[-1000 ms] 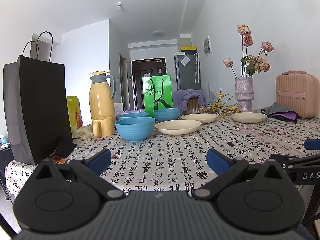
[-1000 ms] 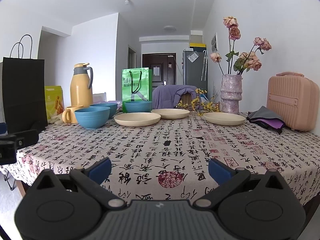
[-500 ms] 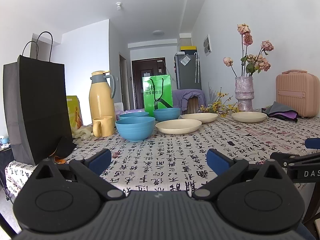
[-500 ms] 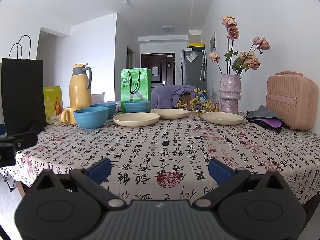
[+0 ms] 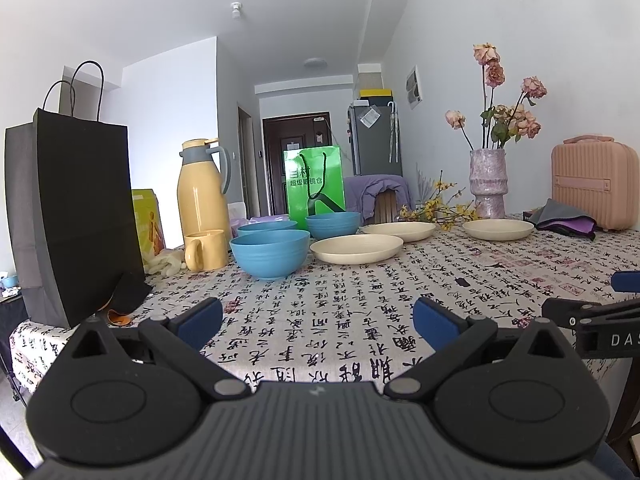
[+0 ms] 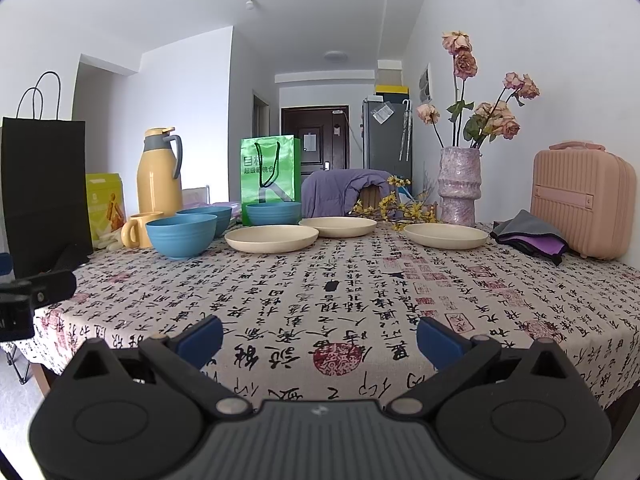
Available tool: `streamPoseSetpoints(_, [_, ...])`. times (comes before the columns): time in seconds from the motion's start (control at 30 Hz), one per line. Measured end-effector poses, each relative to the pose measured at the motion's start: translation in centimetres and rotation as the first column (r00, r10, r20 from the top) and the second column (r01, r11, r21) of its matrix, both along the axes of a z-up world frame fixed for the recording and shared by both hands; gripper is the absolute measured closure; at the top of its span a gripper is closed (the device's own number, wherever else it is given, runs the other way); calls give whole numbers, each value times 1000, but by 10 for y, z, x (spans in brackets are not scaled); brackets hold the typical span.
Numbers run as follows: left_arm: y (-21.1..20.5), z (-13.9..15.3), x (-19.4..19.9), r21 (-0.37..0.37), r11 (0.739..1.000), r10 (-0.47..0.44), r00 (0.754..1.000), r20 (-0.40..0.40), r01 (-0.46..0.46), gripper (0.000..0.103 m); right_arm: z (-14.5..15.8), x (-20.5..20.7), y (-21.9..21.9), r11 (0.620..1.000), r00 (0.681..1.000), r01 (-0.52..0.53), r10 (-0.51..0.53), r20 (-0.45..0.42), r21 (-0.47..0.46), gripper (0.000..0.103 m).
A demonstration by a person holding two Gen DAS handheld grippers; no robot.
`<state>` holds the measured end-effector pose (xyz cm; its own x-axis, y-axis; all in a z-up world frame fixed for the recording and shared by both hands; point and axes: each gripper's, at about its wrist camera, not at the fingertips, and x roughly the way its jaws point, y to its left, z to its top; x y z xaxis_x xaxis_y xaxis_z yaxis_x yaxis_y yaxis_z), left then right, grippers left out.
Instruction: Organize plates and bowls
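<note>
Three blue bowls stand at the far left of the table: the nearest bowl, one behind it and one by the green bag. Three cream plates lie to their right: the nearest plate, a middle plate and a right plate. My left gripper and right gripper hover open over the table's near edge, both empty and well short of the dishes.
A black paper bag, yellow thermos, yellow mug and green bag crowd the left and back. A vase of dried roses, a pink case and folded cloths stand on the right.
The right gripper has risen slightly, so the table sits lower in its view. The left gripper has barely moved. Both stay open.
</note>
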<state>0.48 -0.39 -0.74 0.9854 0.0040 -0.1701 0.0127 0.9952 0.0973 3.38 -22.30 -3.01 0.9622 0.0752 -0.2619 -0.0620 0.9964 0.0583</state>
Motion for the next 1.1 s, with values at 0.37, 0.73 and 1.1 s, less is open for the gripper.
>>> streamPoseSetpoints(0.37, [0, 1, 1, 1, 1000, 0, 1000, 3, 0, 0, 2, 0, -1, 1000, 1000, 6, -6, 3, -1, 0])
streamPoseSetpoints(0.73, [-6, 4, 11, -12, 1000, 18, 1000, -7, -18, 0, 9, 8, -3, 1000, 999, 24, -23, 44, -18, 0])
streamPoseSetpoints(1.1, [-6, 11, 52, -18, 999, 44, 998, -49, -45, 0, 14, 45, -20, 997, 997, 65, -66, 40, 36, 0])
